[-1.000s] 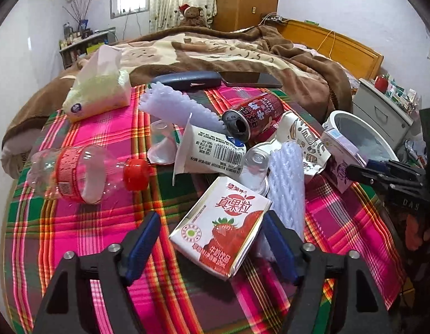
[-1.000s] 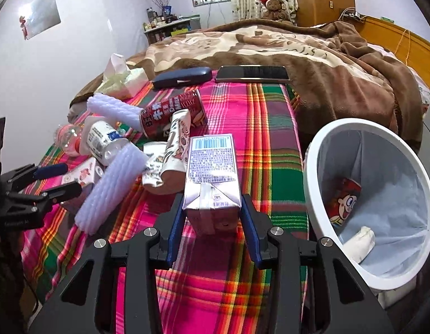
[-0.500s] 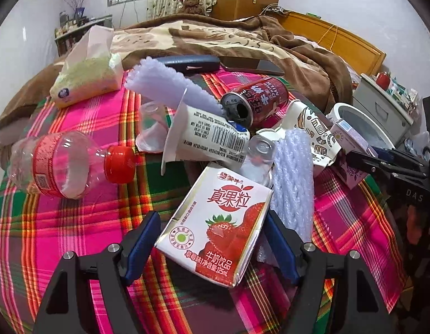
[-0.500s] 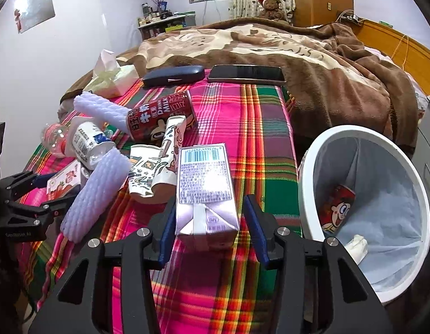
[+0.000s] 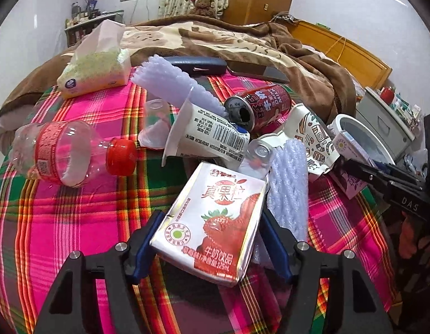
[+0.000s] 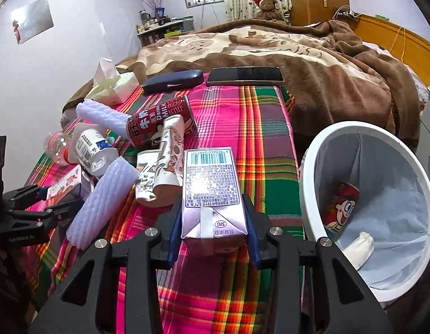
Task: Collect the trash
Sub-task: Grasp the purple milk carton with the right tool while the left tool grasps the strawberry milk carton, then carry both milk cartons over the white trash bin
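Left gripper [image 5: 208,240]: we're closing both blue pads on the strawberry milk carton [image 5: 212,226], one on each side edge, label facing up at us.
Right gripper [image 6: 213,226]: we're clamping the purple carton [image 6: 210,192] by its folded end, barcode panel up, over the plaid cloth [image 6: 253,139].
Bin [image 6: 320,150]: it's standing just to the right of our purple carton, rim tilted our way, and we're seeing a red cartoon can [image 6: 341,207] and a white scrap [image 6: 356,247] lying inside on the liner.
Foam sleeve [image 5: 288,189]: it's lying right beside the strawberry carton, touching its right edge.
Small clear bottle [image 5: 256,156]: it's poking out just past the carton's top corner.
White cup [image 5: 208,136]: it's lying on its side, barcode showing, behind the carton.
Plastic bottle [image 5: 67,153]: it's lying flat off to the left, red cap pointing at the white cup.
Crushed paper cup [image 5: 306,136]: it's lying flattened between the foam sleeve and the red drink can [image 5: 259,107].
Red drink can: it's on its side, open mouth facing us, just behind the white cup.
Second foam sleeve [image 5: 170,82]: it's lying behind the white cup, angling to the left.
Tissue pack [image 5: 96,69]: it's sitting at the cloth's far left corner.
Dark case [image 6: 173,80]: it's lying at the cloth's far edge with the phone [image 6: 245,75] beside it.
Blanket [image 6: 270,47]: it's bunching up across the bed beyond everything.
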`<state>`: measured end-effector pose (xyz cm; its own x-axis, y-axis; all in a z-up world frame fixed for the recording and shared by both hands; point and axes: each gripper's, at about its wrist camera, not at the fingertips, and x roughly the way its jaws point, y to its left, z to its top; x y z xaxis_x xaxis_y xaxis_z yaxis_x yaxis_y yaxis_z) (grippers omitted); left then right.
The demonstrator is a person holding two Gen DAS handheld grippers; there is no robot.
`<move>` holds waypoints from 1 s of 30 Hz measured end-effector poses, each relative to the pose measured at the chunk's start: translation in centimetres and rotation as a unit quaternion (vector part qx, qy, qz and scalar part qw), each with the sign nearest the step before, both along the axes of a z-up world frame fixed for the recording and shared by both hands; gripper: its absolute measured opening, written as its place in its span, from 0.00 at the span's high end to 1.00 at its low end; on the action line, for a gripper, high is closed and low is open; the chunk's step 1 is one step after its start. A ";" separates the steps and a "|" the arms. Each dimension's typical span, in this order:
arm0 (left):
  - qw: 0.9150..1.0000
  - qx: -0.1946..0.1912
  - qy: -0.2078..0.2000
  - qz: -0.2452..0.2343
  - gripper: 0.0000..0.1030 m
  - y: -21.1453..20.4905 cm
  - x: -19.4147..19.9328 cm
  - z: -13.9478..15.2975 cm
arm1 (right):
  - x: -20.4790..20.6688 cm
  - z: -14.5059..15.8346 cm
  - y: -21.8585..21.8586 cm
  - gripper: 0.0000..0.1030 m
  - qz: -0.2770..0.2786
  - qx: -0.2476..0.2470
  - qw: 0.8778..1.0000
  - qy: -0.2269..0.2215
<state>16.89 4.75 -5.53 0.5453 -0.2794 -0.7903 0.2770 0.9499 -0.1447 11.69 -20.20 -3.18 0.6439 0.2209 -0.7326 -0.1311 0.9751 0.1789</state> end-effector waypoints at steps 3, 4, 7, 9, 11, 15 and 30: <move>1.000 -0.001 -0.003 0.001 0.39 -0.1 -0.5 0.3 | -0.4 0.1 -0.2 0.62 -0.001 0.003 1.000 -0.004; 1.000 0.001 -0.006 0.004 0.39 -0.1 -0.6 0.5 | -0.5 0.2 -0.2 0.62 -0.002 0.004 1.000 -0.005; 1.000 0.000 -0.006 0.006 0.40 -0.3 -1.0 0.5 | -0.7 0.3 -0.5 0.62 -0.005 0.009 1.000 -0.007; 1.000 0.003 -0.006 0.009 0.41 -0.5 -1.2 0.5 | -0.9 0.4 -0.6 0.62 -0.005 0.011 1.000 -0.009; 1.000 0.002 -0.008 0.010 0.42 -0.6 -1.5 0.6 | -1.1 0.6 -0.7 0.62 -0.005 0.012 1.000 -0.012; 1.000 -0.002 -0.018 0.009 0.47 -0.8 -2.1 1.5 | -1.6 1.2 -1.1 0.62 -0.008 0.019 1.000 -0.023; 0.998 0.001 -0.062 0.013 0.48 -2.2 -4.6 4.6 | -3.4 2.4 -2.8 0.62 -0.022 0.036 0.998 -0.046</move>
